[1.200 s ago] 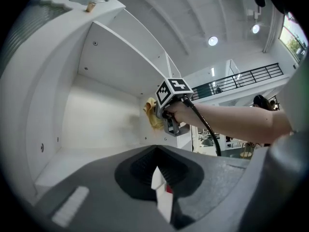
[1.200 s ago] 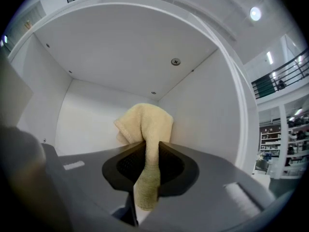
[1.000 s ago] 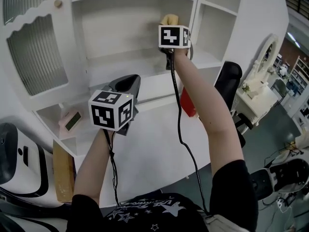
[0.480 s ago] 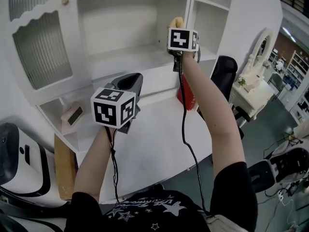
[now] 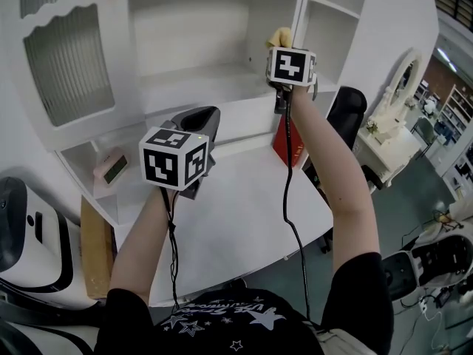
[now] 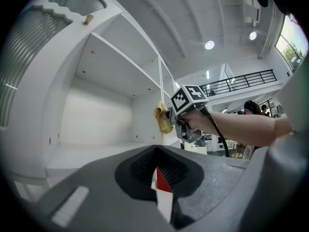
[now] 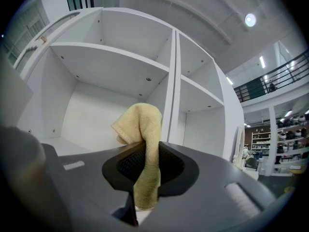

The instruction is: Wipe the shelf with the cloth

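Upper centre of head view: right gripper (image 5: 284,44) raised into the open compartment of the white cabinet (image 5: 148,21), close beside the vertical divider (image 5: 301,6). Jaws clamped on yellow cloth (image 5: 280,35): pinched mid-length, one end hanging below the jaws, bunched end standing above them. Cloth at right end of the shelf (image 5: 185,80), just above its surface; contact with shelf or divider not determinable.

Centre left of head view: left gripper (image 5: 201,118) held lower, over the white table (image 5: 244,213), pointed toward the shelf. Jaws pressed together, nothing between them.

Lower left compartment: small pink device (image 5: 111,170). Below right forearm: red object (image 5: 283,142).
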The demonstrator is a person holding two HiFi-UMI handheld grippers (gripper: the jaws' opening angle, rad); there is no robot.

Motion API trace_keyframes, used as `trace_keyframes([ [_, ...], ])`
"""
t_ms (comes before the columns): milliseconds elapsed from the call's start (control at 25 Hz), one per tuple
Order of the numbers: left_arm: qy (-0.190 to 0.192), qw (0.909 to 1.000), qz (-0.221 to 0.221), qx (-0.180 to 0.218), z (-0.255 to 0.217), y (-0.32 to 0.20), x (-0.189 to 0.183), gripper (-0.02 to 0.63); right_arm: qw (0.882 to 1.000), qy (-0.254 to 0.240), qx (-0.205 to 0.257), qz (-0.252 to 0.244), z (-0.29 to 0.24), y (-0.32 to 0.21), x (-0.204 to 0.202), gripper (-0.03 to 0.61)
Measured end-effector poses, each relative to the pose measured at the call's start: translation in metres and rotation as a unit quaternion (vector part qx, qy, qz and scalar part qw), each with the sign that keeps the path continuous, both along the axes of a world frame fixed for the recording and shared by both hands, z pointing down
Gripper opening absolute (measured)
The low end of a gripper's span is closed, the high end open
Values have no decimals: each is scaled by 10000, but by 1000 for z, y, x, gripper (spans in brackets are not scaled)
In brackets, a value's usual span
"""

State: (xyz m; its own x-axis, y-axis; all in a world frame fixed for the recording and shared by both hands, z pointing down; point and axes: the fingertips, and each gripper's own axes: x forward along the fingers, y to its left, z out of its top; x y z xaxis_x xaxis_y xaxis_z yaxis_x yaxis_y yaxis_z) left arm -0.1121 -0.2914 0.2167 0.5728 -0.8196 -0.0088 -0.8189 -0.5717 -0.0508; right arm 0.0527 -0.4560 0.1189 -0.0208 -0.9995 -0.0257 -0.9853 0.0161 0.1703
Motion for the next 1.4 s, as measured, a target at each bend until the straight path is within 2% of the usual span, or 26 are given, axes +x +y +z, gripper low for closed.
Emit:
trace_keyframes([
  [320, 67, 9997, -236, 16, -3, -14, -15, 2, 9987, 171, -168, -449, 17, -31, -48, 80],
  [640, 165, 9970, -744, 92, -14, -34, -48, 2, 9948, -95, -420, -919, 27, -90, -97, 80],
  [1040, 244, 9932, -1139, 57, -13, -56, -77, 2, 9918, -190, -750, -1017, 42, -153, -122, 80],
  [1400, 196, 9915, -1280, 95, -12, -60, -84, 2, 9933, 100, -843, -779, 51, -190, -125, 80],
])
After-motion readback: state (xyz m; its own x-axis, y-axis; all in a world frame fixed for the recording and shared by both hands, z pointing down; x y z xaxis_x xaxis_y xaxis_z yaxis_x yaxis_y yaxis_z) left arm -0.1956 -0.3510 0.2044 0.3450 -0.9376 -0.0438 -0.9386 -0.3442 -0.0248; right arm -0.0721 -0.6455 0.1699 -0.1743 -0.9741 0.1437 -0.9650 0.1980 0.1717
